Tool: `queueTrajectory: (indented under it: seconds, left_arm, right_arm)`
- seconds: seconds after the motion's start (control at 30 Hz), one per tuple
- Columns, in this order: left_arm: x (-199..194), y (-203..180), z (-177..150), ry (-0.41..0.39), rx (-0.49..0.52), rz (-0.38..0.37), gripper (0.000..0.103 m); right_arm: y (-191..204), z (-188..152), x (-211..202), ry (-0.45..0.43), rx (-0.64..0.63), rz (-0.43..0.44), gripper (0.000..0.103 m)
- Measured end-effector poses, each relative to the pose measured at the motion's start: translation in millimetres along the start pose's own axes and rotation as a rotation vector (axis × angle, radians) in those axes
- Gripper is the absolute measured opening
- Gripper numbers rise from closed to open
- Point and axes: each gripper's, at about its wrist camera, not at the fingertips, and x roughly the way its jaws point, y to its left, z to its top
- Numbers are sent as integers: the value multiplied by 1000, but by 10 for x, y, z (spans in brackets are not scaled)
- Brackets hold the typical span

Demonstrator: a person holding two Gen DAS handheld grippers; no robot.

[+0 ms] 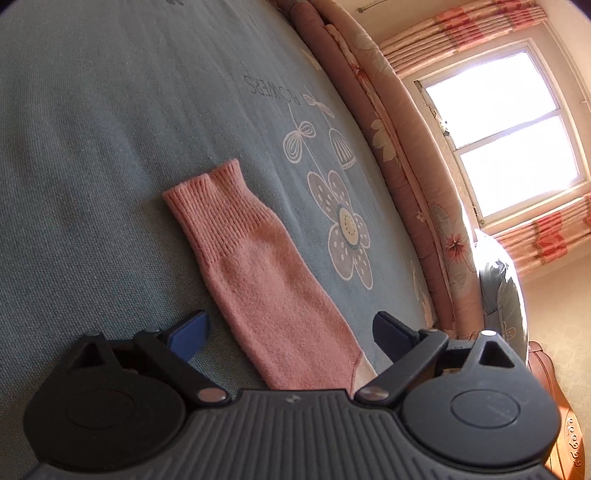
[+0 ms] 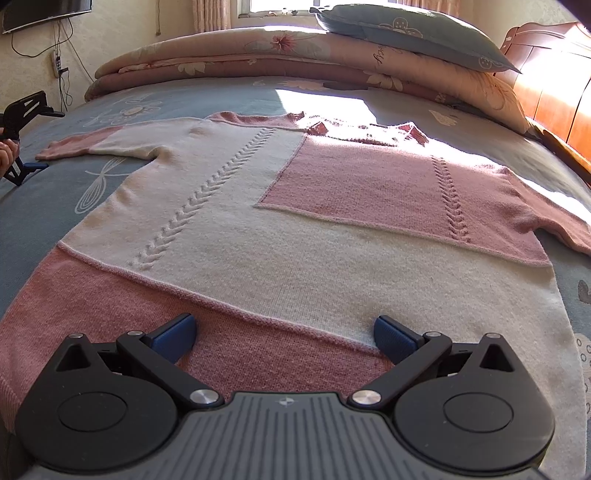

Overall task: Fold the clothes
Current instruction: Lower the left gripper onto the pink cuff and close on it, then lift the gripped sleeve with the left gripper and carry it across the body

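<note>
Item: sweater, pink and cream knit, short sleeves. Lies spread flat on the bed, front up, collar toward the rolled quilt and pillow, hem toward the onlooker. Both sleeves stretched out to the sides; no fold visible in the body.

Item: left sleeve, pink, ribbed cuff, flat on the blue bedspread.

Item: left gripper. Fingers spread wide, holding nothing, straddling the sleeve near where it meets the body; cloth passes between them.

Item: right gripper. Fingers spread wide, holding nothing, poised low over the pink hem band.

Stage, as judged: the garment lies as it would for a sleeve fold, though a sweater just laid out or just unfolded would look alike. A sleeve fold would call for a firm pinch through both knit layers and a lift clear of the bedspread before carrying it across the chest.
</note>
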Motion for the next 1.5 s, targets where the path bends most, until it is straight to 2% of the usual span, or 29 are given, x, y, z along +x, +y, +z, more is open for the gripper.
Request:
queueTrajectory:
  seconds: [0.17,0.23,0.53,0.7,1.0,1.1,1.17,1.2,1.23,1.27,1.3,1.4,1.5]
  left_arm:
    - [-3,109,94,-28,-35,17,63]
    - [6,153,136,-29,-48,8,59]
    - [221,101,304,-66,-62,-12,58]
    - [222,121,252,-74,-48,-42,59]
    - [236,10,184,-82,30,-4,57]
    - [243,-104,138,-74,98,56,52]
    - [222,-121,108,-65,122,85,37]
    - [206,-107,100,-59,120,93,33]
    - [199,-99,102,-54,121,109,25]
    - [198,-93,109,-49,124,128,10]
    - [200,-95,118,-42,128,155,4]
    - [203,-194,128,-27,150,211,4]
    - [221,-430,62,-27,251,301,4]
  right_arm:
    - [0,8,8,2,-3,2,103]
    - [0,14,16,1,-3,3,103]
    - [13,49,61,-4,2,0,103]
    - [10,58,63,-2,3,-1,103]
    - [15,70,63,3,5,-4,103]
    - [14,70,61,4,6,-5,103]
    - [13,69,61,4,6,-4,103]
    - [13,67,61,4,6,-4,103]
    - [11,65,61,3,6,-3,103]
    - [10,63,60,1,6,-3,103]
    - [8,61,60,-1,6,-2,103]
    - [6,64,54,0,0,0,103]
    - [6,77,44,7,-7,3,103]
